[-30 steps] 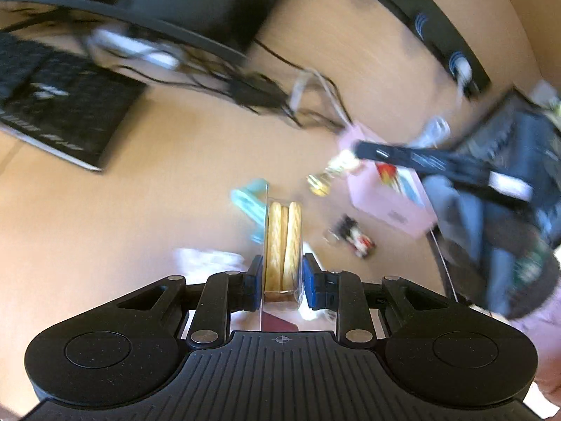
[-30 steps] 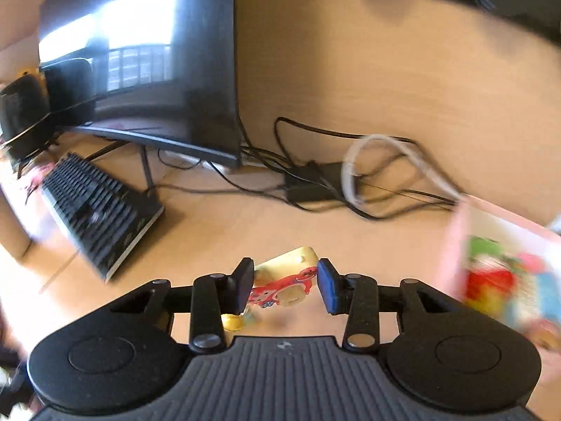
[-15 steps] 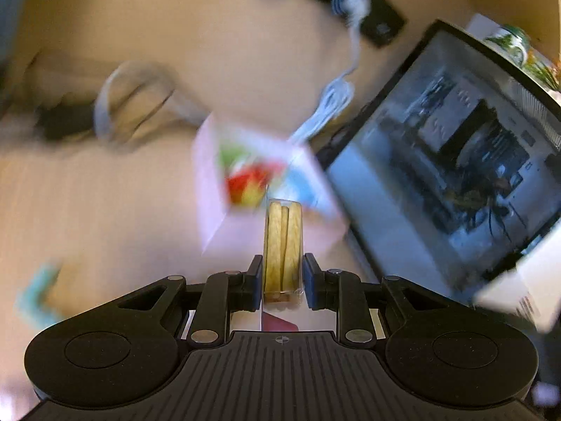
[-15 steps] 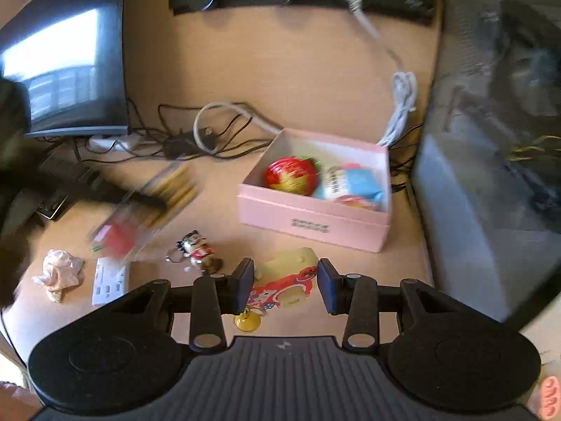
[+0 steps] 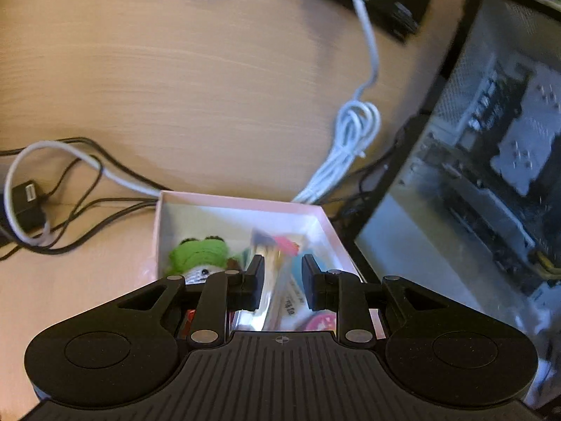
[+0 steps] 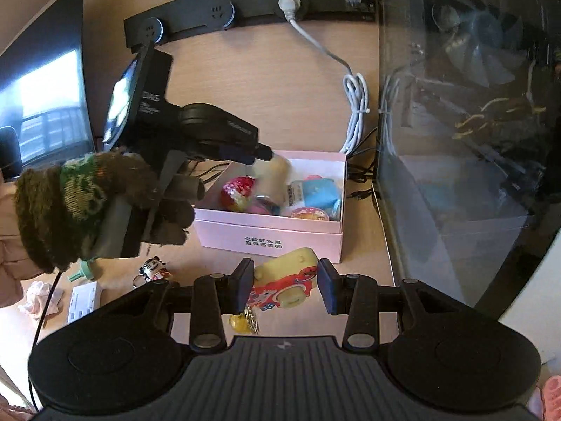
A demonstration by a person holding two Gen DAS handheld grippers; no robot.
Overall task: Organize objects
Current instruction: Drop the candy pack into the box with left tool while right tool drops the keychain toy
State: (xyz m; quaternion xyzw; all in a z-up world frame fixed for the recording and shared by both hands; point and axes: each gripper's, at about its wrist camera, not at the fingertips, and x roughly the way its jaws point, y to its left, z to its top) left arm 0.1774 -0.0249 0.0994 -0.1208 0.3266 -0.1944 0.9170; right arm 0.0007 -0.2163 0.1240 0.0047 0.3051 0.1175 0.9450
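A pink open box (image 6: 270, 235) (image 5: 242, 200) sits on the desk and holds several toys, among them a green knitted frog (image 5: 200, 252) and a red ball (image 6: 238, 189). My left gripper (image 5: 282, 280) hangs over the box with its jaws apart. The clear pack of biscuit sticks (image 5: 270, 280) (image 6: 271, 175) is blurred and tilted just below the jaws, dropping into the box. My right gripper (image 6: 284, 289) is open above a yellow and red toy (image 6: 284, 280) that lies on the desk in front of the box.
A glass-sided computer case (image 6: 466, 133) stands right of the box. A power strip (image 6: 245, 3) and white cable (image 6: 356, 105) are on the back wall. A small figurine keychain (image 6: 152, 270), a card (image 6: 82, 300) and crumpled tissue (image 6: 38, 296) lie at left. A monitor (image 6: 42, 84) is far left.
My left gripper carried the biscuit pack rightward over the pink box and opened; the pack is falling into the box. My right gripper stayed open over the yellow toy.
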